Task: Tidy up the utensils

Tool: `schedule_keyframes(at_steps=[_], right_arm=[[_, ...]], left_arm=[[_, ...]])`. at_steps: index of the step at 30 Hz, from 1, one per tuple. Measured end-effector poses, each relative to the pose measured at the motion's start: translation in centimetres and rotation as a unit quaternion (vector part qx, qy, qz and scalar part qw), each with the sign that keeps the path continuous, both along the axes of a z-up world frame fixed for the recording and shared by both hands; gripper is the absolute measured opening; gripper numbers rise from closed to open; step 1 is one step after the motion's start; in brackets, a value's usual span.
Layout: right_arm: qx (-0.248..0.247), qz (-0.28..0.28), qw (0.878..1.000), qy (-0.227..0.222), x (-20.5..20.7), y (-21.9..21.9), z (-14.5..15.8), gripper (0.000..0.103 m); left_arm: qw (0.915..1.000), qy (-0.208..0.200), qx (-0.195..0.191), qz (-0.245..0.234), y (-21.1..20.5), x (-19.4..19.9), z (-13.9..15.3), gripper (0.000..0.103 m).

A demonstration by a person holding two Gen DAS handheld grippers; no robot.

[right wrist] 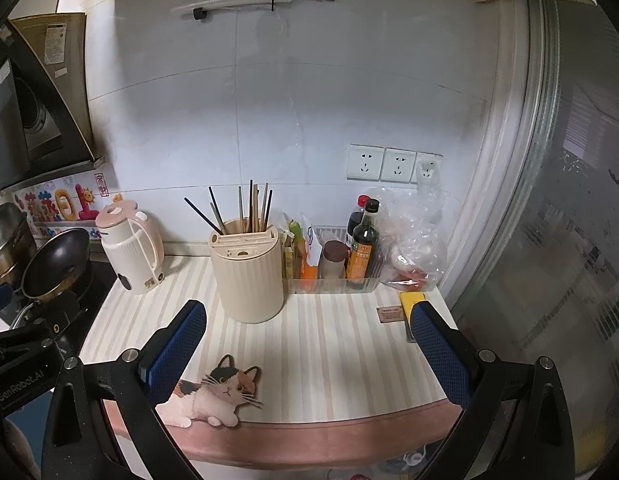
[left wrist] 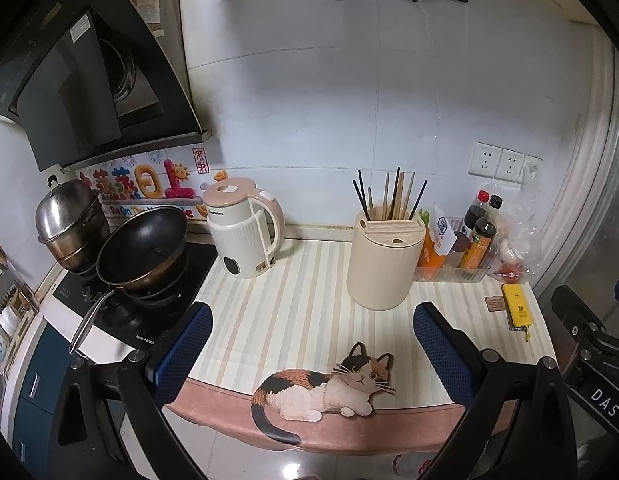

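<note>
A cream ribbed utensil holder stands on the striped counter mat, with several dark and wooden chopsticks upright in it. It also shows in the right wrist view, chopsticks fanned out on top. My left gripper is open and empty, held over the mat's front part, short of the holder. My right gripper is open and empty, in front of and a little right of the holder. Part of the right gripper's body shows at the left wrist view's right edge.
A pink-and-white kettle stands left of the holder. A black wok and steel pot sit on the stove at left. A clear bin of sauce bottles, a plastic bag and a yellow object are at right. A cat picture marks the mat's front edge.
</note>
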State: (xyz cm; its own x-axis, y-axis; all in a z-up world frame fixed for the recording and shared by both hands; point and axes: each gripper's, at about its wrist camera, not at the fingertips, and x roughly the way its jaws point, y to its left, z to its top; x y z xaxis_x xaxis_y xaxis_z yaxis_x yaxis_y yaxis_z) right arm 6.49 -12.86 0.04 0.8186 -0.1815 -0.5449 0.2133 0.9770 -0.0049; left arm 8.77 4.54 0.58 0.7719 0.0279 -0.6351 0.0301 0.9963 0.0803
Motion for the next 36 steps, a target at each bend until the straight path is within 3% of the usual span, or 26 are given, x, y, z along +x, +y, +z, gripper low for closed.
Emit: schedule_keyframes(at_steps=[36], right_arm=[[0.0, 0.002, 1.0, 0.0, -0.2, 0.1, 0.5, 0.103]], left_arm=[[1.0, -0.008, 0.002, 0.005, -0.5, 0.0, 1.0, 0.103]])
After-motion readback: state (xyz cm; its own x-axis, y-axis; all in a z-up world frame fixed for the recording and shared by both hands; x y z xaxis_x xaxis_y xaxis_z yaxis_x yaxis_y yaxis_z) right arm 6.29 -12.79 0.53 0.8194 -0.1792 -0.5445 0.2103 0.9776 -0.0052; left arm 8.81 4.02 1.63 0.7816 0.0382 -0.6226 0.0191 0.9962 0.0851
